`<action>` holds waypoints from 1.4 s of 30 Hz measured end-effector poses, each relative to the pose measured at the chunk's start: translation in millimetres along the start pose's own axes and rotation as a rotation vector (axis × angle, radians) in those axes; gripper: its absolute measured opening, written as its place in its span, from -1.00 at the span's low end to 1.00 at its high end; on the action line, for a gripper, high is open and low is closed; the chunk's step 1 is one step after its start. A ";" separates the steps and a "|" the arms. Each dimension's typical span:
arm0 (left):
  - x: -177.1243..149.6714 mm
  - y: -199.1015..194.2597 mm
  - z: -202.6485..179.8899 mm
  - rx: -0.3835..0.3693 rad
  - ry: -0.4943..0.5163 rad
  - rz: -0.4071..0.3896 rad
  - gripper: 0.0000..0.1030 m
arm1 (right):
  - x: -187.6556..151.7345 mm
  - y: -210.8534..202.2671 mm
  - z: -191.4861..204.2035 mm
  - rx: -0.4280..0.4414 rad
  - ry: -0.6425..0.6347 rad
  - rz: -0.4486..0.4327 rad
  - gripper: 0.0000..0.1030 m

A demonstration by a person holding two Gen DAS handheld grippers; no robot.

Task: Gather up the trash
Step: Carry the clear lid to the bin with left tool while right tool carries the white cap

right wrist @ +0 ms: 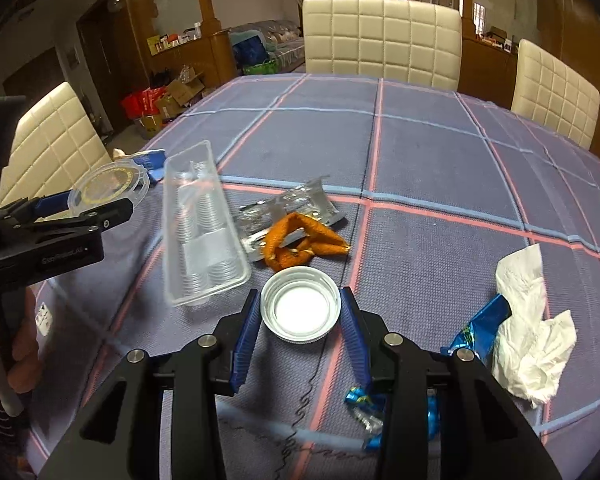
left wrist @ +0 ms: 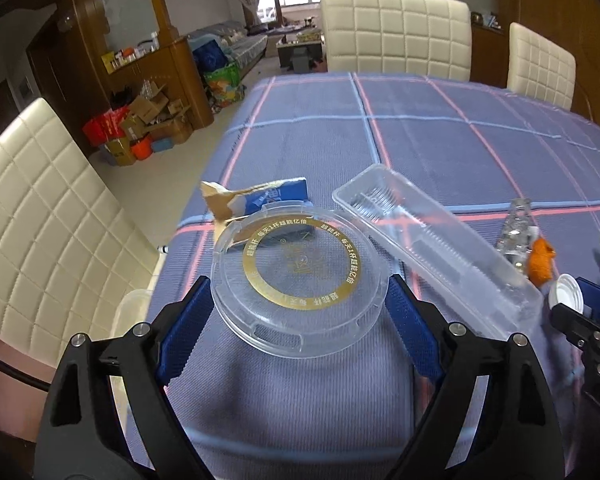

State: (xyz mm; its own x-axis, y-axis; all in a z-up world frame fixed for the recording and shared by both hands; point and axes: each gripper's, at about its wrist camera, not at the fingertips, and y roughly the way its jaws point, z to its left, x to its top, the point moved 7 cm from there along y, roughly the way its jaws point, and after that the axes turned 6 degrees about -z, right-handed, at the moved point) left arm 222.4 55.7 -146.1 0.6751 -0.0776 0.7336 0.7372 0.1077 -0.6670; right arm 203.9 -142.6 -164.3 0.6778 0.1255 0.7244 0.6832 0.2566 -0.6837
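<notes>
Two tongs are seen. The left tongs (left wrist: 300,312) are spread wide around one round clear lid (left wrist: 300,276) with a gold ring; both blue pads (left wrist: 414,336) lie against its rim, and the lid is held tilted just above the worktop (left wrist: 440,148). The right tongs (right wrist: 300,320) are narrowed onto one white bottle cap (right wrist: 300,305), a pad touching each side of it.

On the checked cloth are counted: one long clear tray (right wrist: 204,232) just beside the lid, one crumpled foil blister pack (right wrist: 288,210), one orange peel (right wrist: 304,242) touching it, one white tissue (right wrist: 528,320), one blue wrapper (right wrist: 480,328) against the tissue, and small blue scraps (right wrist: 364,404) under the right tongs. One torn blue carton (left wrist: 260,200) lies behind the lid, near the worktop's left edge.

Three cream chairs (right wrist: 380,36) are counted at the edges. The far half of the worktop is left open; the trash is crowded toward the near edge.
</notes>
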 end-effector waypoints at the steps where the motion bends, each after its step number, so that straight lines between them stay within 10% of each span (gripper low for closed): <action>1: 0.0 -4.4 0.5 0.000 0.000 -0.007 0.66 | 0.7 -3.1 1.8 0.002 -0.003 -0.005 -0.25; 42: -53.7 -131.3 88.7 0.078 -0.071 -0.114 0.66 | 4.1 -72.7 126.3 0.130 -0.185 -0.088 -0.24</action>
State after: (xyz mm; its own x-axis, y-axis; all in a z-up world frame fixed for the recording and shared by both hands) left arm 86.9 133.6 -86.4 0.5817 -0.0237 0.8131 0.8026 0.1791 -0.5690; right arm 122.7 -39.8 -100.6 0.5475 0.2676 0.7929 0.6886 0.3943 -0.6086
